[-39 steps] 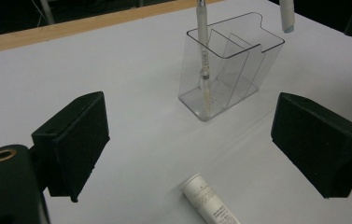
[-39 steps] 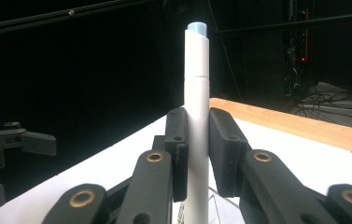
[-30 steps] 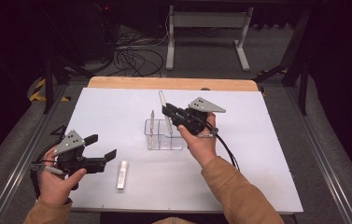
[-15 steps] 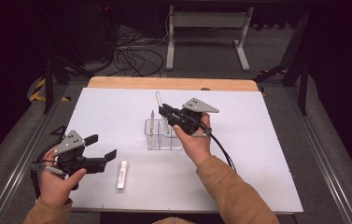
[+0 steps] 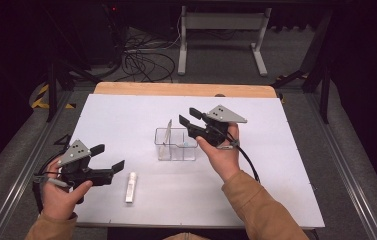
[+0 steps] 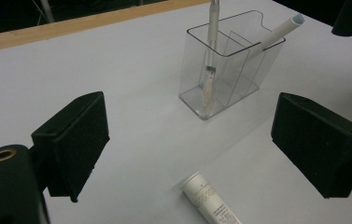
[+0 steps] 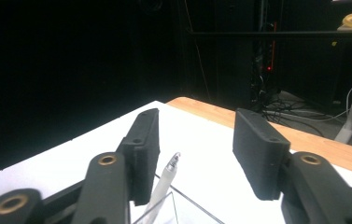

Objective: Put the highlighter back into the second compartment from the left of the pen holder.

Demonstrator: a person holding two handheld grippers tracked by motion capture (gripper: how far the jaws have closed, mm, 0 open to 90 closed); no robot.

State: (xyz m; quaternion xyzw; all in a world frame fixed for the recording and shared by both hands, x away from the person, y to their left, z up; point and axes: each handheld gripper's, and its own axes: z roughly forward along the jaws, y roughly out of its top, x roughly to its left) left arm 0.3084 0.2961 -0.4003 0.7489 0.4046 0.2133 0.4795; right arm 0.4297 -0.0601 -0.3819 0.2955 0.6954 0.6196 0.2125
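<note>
The left gripper [image 5: 108,157] hovered at the near left with its jaws spread wide and nothing between them. Just right of it a white tube [image 5: 131,186] lay flat on the table [image 5: 276,175], well apart from anything else. That looked like the next piece to collect. The left jaws would need to drop over it, close across its short side, lift it and tip it upright.

Farther in, mid-table, stood the clear holder [image 5: 162,131]. A pen [image 5: 167,136] leaned in its left compartment and a white marker [image 6: 278,30] slanted in its right one. The right gripper [image 5: 190,116] hung just above and right of the holder. Its jaws had just been opening and stood parted, with the pen's tip rising in the gap and neither pad touching it. I judged the step to be the release of the pen into the holder.

The right hand, poised over the holder, would block a drop from above, and the leaning pen narrowed the left compartment. Beyond lay the table's wooden edge [image 5: 176,89] and floor cables [image 5: 141,60].
</note>
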